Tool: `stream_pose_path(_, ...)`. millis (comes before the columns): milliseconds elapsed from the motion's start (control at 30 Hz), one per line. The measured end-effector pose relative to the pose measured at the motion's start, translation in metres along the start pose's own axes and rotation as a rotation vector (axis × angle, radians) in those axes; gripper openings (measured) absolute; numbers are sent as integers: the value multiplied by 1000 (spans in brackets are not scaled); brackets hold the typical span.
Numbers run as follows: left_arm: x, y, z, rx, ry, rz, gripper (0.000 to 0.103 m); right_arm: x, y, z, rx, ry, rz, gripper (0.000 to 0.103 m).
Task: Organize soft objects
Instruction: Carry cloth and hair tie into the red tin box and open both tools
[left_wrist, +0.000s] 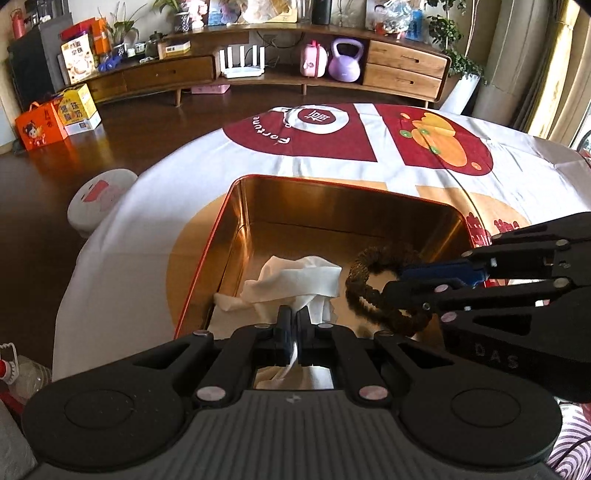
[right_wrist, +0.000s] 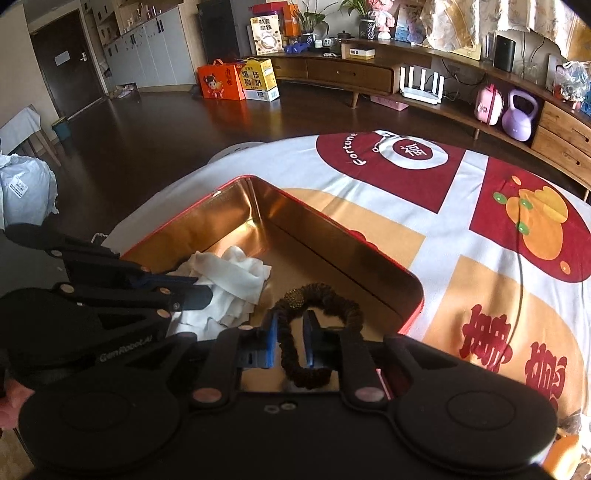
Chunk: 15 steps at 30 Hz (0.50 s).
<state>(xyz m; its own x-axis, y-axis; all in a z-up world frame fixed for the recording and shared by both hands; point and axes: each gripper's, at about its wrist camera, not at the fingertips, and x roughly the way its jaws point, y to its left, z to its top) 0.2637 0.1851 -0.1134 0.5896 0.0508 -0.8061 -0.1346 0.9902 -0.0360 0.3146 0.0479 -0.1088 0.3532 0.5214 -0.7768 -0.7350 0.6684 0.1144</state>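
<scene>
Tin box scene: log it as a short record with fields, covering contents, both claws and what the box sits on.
container: open red tin box with a gold interior
contents: white cloth on the left side, brown scrunchie on the right side
left claw: shut on the white cloth, inside the box
right claw: open, fingers either side of the scrunchie band
surface: tablecloth printed in red, orange and white
</scene>
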Motion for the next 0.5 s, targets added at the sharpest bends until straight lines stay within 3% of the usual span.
stream_pose_path(267,-9,-1,-2,-9,-4,4,3,-14,-1,-1,8,-17,8,19)
stream_pose_path(500,-25,-2,-4,-20,-31,-1,3,-29,-2,-1,10,-42,5,27)
